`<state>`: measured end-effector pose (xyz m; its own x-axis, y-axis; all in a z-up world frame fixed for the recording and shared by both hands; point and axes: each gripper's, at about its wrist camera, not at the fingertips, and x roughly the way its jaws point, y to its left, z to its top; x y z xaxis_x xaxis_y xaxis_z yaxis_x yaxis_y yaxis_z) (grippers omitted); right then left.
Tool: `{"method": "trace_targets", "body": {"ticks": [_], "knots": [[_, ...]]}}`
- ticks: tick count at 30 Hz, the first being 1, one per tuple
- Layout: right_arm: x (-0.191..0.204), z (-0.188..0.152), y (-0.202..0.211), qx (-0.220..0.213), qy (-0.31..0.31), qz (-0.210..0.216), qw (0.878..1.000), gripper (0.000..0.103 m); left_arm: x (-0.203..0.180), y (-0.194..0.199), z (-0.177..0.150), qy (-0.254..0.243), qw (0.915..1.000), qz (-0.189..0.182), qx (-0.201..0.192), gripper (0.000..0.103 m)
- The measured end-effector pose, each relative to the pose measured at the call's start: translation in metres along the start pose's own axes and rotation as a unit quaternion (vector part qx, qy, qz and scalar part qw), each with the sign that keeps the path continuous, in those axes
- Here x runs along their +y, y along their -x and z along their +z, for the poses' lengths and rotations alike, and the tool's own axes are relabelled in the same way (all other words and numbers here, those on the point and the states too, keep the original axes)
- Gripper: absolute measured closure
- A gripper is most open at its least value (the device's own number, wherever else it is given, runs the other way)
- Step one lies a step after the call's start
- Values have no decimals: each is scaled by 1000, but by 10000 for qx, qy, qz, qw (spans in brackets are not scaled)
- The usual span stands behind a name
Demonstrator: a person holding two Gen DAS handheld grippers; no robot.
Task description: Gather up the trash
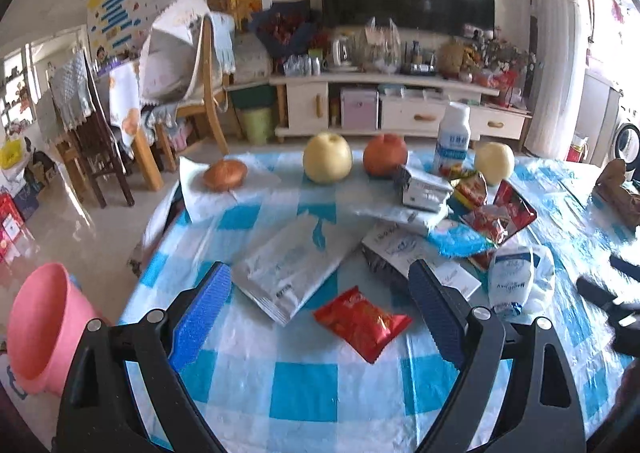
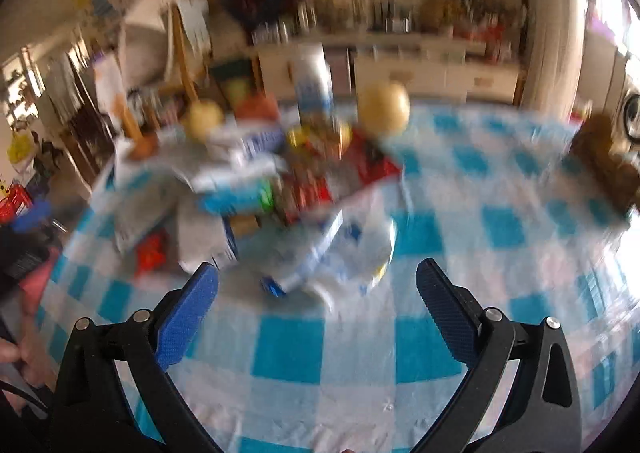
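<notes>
Wrappers and bags lie scattered on a blue-and-white checked table (image 1: 304,389). A red snack packet (image 1: 362,322) lies just beyond my left gripper (image 1: 320,277), whose blue-padded jaws stand wide open with nothing held. A grey-white mailer bag (image 1: 292,265) and a crumpled white-blue plastic bag (image 1: 516,277) lie further in. In the blurred right wrist view my right gripper (image 2: 318,273) is open above the table, short of a crumpled white-blue bag (image 2: 340,253). Red wrappers (image 2: 308,189) sit behind it.
A pink bin (image 1: 40,329) stands at the table's left edge. Two pale fruits (image 1: 327,158), a red one (image 1: 385,159), an onion (image 1: 224,174) and a white bottle (image 1: 452,141) line the far side. Chairs (image 1: 188,93) and a TV cabinet (image 1: 400,105) stand beyond.
</notes>
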<state>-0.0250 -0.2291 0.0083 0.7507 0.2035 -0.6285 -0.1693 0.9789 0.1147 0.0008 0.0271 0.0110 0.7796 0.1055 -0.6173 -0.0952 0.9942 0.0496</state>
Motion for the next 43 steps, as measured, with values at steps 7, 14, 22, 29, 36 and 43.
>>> {"method": "trace_targets", "body": {"ticks": [7, 14, 22, 29, 36, 43], "knots": [[12, 8, 15, -537, 118, 150, 9984, 3, -5, -2, -2, -115, 9998, -14, 149, 13], [17, 5, 6, -405, 264, 154, 9987, 3, -3, 2, -1, -55, 9999, -46, 112, 5], [17, 1, -2, -258, 311, 34, 9992, 3, 3, 0, -4, 224, 9996, -146, 91, 5], [16, 0, -2, -246, 299, 37, 9992, 3, -6, -2, -7, 51, 9997, -220, 117, 5], [15, 0, -1, -260, 297, -11, 9992, 3, -12, -4, -7, -71, 9997, -165, 190, 5], [14, 2, -2, -236, 311, -33, 9992, 3, -17, -7, -7, -183, 9989, -225, 380, 5]]}}
